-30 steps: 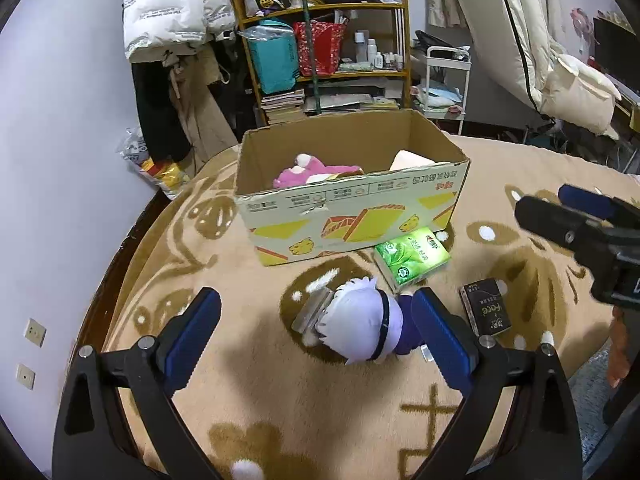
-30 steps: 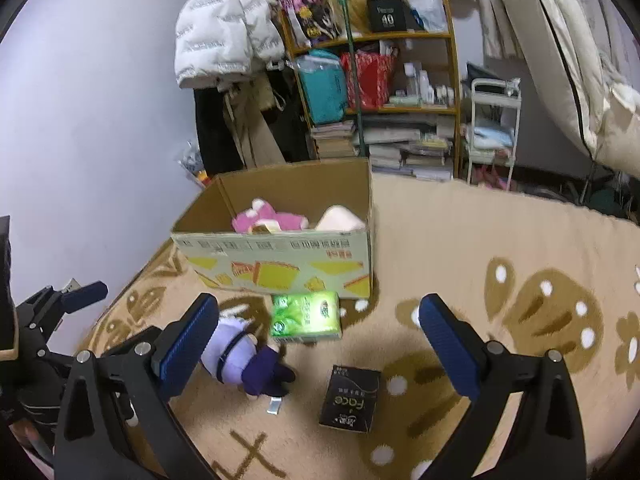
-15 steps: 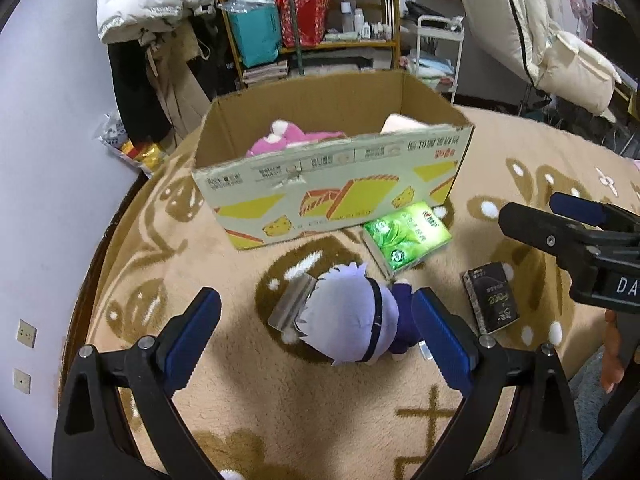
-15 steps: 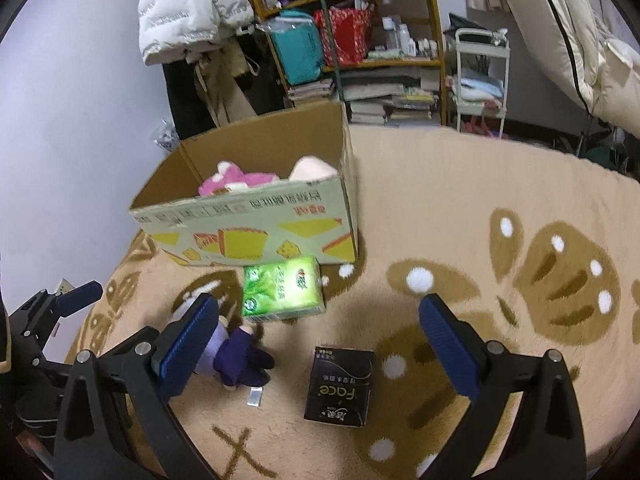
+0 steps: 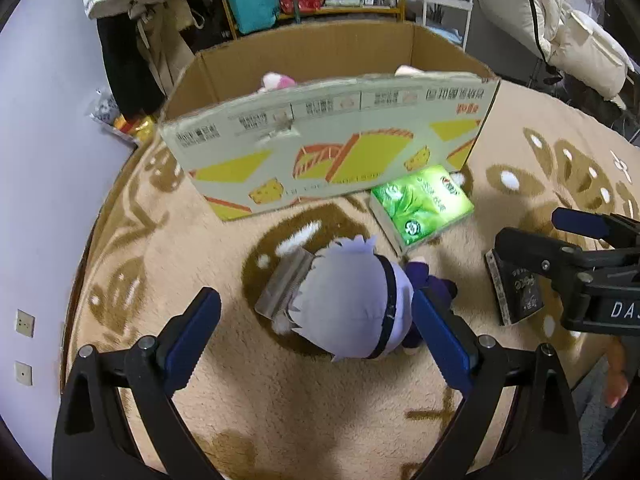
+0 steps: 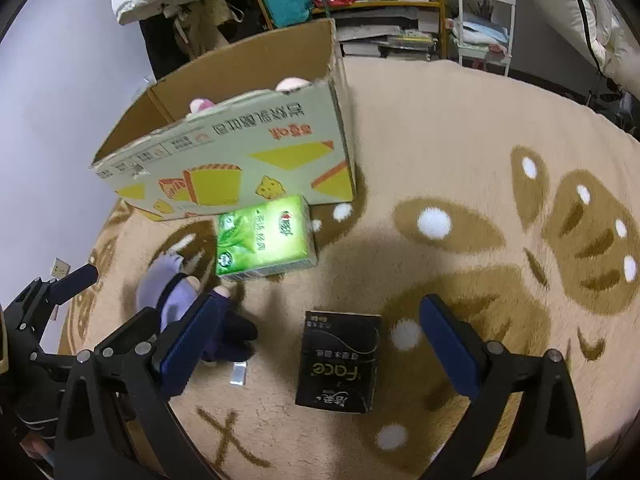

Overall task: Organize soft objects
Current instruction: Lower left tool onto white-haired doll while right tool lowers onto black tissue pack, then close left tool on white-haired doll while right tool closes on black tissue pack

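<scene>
Left gripper (image 5: pixel 316 334): it has dropped in close over the last second, and its blue fingers (image 5: pixel 190 336) are spread wide to either side of the plush doll (image 5: pixel 352 304); nothing pinched yet.
Plush doll: lying on the carpet (image 5: pixel 140 272) just in front of the cardboard box (image 5: pixel 320 148), pale-haired head toward the camera, dark purple body pointing away. It now fills the gap between the fingers, where a second ago it sat well ahead.
Right gripper (image 6: pixel 316 350): fingers wide apart too, empty, and it has also come lower, hovering above the black tissue pack (image 6: pixel 340 364).
Green tissue pack (image 5: pixel 420 204): on the carpet against the box's front wall, just beside the doll.
Box contents: a pink plush toy (image 5: pixel 276 80) peeks over the rim, so some sorting looks done.
Meaning: the approach seems finished; I'd judge the next step is closing on the doll's head, then lifting it into the box.
Watch out: a silver tag (image 5: pixel 284 284) beside the head could snag.
</scene>
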Action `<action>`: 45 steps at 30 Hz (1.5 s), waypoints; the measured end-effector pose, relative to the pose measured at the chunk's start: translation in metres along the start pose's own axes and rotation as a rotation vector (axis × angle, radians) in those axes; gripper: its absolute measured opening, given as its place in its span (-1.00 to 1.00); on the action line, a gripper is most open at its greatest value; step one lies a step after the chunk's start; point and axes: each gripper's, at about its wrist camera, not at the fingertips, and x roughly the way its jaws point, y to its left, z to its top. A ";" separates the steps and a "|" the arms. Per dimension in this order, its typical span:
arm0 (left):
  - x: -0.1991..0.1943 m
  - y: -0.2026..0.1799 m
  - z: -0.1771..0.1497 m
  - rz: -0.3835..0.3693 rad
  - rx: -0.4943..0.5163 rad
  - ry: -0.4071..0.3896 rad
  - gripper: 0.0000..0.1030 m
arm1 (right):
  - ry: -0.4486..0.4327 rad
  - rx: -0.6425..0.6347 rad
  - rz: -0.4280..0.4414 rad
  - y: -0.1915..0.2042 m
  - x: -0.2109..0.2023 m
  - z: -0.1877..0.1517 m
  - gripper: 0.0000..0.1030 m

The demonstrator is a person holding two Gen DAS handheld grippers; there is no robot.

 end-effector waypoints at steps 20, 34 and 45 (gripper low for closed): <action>0.021 -0.009 -0.005 -0.056 0.005 0.069 0.65 | 0.094 -0.030 0.007 0.009 0.020 -0.007 0.74; 0.019 -0.018 -0.010 -0.085 0.026 0.060 0.24 | 0.181 0.016 0.040 0.006 0.042 -0.013 0.33; 0.008 -0.012 -0.012 -0.027 0.009 0.027 0.16 | 0.176 0.076 0.068 -0.008 0.044 -0.011 0.03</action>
